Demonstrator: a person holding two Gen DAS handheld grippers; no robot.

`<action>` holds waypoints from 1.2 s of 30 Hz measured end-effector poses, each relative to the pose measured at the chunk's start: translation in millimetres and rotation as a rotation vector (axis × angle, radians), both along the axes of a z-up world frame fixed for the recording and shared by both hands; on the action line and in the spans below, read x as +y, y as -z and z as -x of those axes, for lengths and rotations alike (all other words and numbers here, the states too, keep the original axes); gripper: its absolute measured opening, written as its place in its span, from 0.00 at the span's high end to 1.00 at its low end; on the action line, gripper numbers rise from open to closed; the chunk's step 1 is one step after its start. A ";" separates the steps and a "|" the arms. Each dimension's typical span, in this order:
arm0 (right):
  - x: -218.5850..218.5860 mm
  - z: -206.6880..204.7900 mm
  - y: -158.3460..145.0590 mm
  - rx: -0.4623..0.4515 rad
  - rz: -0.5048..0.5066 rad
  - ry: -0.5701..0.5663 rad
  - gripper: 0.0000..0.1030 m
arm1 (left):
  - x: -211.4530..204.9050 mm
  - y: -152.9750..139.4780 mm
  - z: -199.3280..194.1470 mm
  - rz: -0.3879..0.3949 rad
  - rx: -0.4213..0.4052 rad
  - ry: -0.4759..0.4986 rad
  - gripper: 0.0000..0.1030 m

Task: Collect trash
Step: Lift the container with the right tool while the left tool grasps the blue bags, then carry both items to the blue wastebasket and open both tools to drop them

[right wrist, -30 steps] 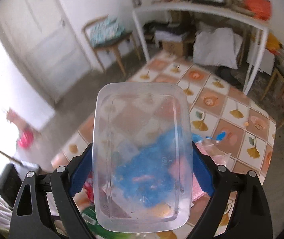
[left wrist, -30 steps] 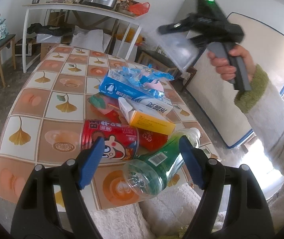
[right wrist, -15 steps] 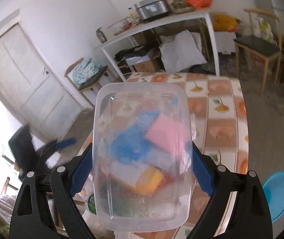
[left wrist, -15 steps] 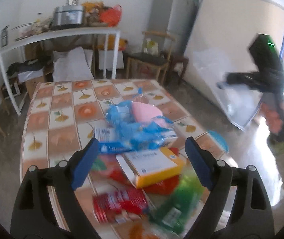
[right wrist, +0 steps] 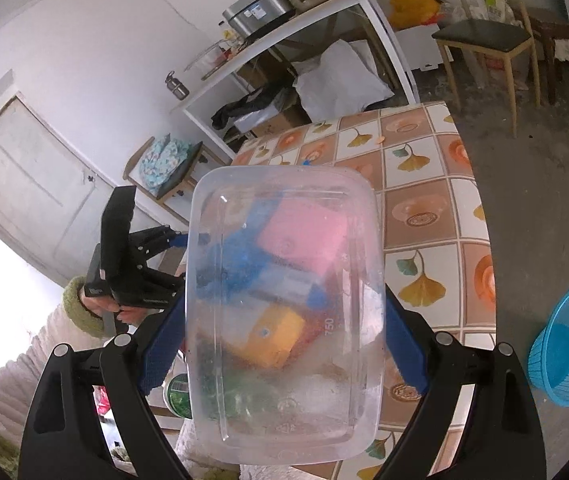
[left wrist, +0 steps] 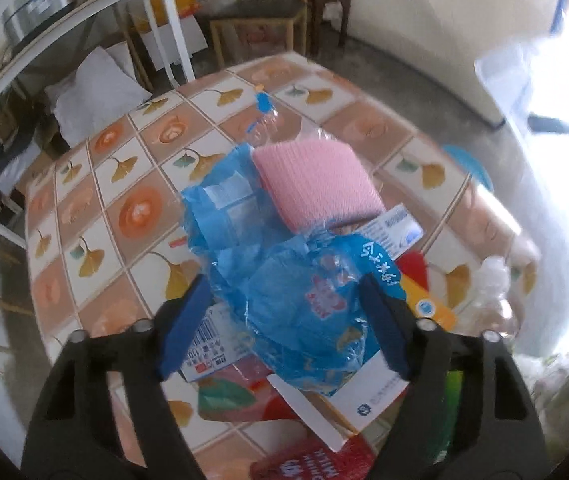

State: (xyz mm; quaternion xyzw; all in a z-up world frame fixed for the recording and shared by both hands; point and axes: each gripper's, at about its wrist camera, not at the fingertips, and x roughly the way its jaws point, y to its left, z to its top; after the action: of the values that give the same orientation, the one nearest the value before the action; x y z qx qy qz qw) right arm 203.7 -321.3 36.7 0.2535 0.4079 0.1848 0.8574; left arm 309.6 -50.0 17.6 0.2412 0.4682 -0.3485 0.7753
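On the tiled table (left wrist: 96, 184), a heap of trash lay beneath the left gripper (left wrist: 284, 320), whose jaws were closing around a crumpled blue plastic wrapper (left wrist: 304, 300), pads not yet pressing it. A pink sponge pack (left wrist: 316, 180) sat at 12 o'clock from the wrapper. The film appeared light, soft and slippery; a pinch on its bunched middle would likely hold best. The right gripper (right wrist: 284, 320) was clamped across a clear plastic container (right wrist: 284, 308), probably light, stiff and slick-walled. A blue basket (right wrist: 564, 348) stood on the floor at 3 o'clock.
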 end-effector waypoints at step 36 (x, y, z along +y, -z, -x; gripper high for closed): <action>-40.6 53.6 -13.6 -0.092 -0.058 0.133 0.16 | 16.7 -134.8 52.1 0.307 -0.235 -0.102 1.00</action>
State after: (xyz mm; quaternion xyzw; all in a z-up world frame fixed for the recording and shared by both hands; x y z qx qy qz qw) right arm 150.1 -362.0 50.3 0.2961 0.3450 0.1508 0.8778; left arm 257.5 -33.3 152.4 0.1352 0.3272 -0.3456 0.8690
